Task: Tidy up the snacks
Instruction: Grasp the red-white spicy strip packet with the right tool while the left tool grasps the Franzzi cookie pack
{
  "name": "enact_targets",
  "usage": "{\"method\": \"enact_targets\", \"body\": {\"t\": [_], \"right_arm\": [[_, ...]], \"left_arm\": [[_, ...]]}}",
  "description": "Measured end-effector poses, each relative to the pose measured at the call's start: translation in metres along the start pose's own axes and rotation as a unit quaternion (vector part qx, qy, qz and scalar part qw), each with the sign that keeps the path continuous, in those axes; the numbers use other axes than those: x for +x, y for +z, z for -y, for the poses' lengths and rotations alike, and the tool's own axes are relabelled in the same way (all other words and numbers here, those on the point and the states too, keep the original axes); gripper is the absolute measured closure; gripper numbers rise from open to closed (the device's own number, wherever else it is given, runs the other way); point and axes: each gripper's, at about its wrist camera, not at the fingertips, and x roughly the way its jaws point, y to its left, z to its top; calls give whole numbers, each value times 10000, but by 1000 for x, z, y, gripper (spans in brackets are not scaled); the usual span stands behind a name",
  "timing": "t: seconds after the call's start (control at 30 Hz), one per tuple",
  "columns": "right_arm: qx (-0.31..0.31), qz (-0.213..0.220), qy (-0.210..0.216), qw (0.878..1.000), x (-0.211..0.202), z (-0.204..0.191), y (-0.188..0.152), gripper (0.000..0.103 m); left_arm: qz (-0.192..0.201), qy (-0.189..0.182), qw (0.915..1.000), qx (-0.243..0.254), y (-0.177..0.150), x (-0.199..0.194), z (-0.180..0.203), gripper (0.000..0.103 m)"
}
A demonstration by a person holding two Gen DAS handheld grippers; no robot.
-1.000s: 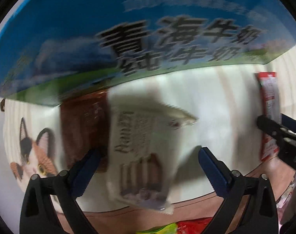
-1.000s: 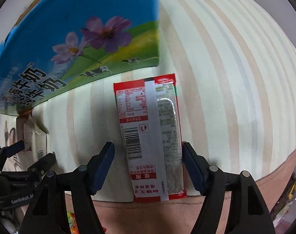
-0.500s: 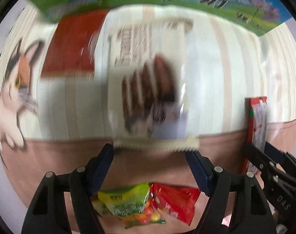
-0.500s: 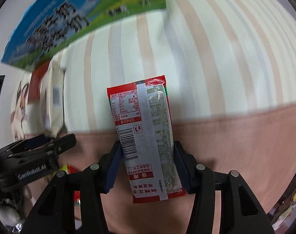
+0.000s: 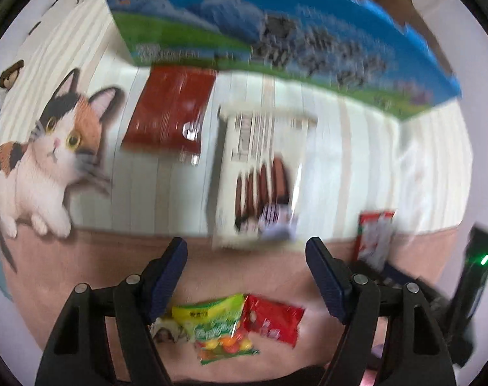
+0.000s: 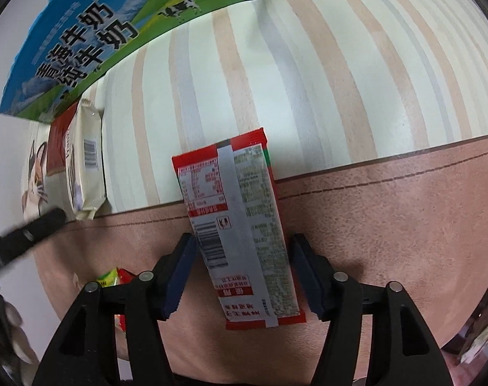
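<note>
Since a second ago both grippers have drawn back from the milk carton toward the pink border of the cloth: the cream wafer packet the left one hovered over now lies ahead of its fingers, and the right one's red packet has been dragged down off the stripes. Nearest in the left wrist view, the left gripper (image 5: 245,268) stands at a middling width with nothing between its blue pads, and below it lie a green candy bag (image 5: 216,331) and a small red candy bag (image 5: 274,323), touching each other on the pink band, probably the next to be sorted. Just past its fingertips the cream wafer packet (image 5: 260,180) lies flat on the striped cloth (image 6: 324,80), its near end reaching the pink edge; to its left is a dark red packet (image 5: 171,109), beside the printed cat (image 5: 47,151). The two sit side by side close under the blue milk carton (image 5: 276,29), which suggests a row is being built against the box. In the right wrist view, the right gripper (image 6: 242,271) straddles the red-edged packet (image 6: 240,222), back side up, across the seam between stripes and pink; its jaws are opening and the pads look just clear of the packet's edges, so it reads as being set down well to the right of the other two.
</note>
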Motion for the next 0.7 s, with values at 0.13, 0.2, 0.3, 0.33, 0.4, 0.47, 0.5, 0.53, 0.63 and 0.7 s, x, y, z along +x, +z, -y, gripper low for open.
{"method": "enact_targets", "body": {"t": [0.13,0.2,0.3,0.33,0.4,0.47,0.5,0.53,0.63,0.7], "right_arm": [[96,-37,6,9999,6,-4,6,32],[119,-34,-23,9999,5,1,16,32],[78,-27,-123,9999,8,-1,15,34],[46,6,-182,9998,8,-3,14,36],[-119,114,-264,9995,10,-10,12,41],[-285,184,-302,9990,14,-17,2,47],[-345,213,-313,9987,16,-22,1,47],[-386,241,-317,9985,17,-25,-1,48],[-397,294,-218,9985,15,-36,-3,50],[-350,328,-62,9988,13,-37,4,51]], "left_arm": [[-274,-64,9996,-4,36,17,4,28],[-469,56,9988,115,46,34,11,28],[-813,372,9956,268,55,62,16,28],[-781,442,9955,315,57,65,18,28],[-608,421,9964,407,56,64,25,29],[-348,394,9975,480,55,56,34,43],[-307,394,9975,506,55,52,35,46],[-287,346,9977,501,55,51,35,46],[-250,251,9984,448,45,42,15,46],[-180,242,9983,489,29,34,20,46]]}}
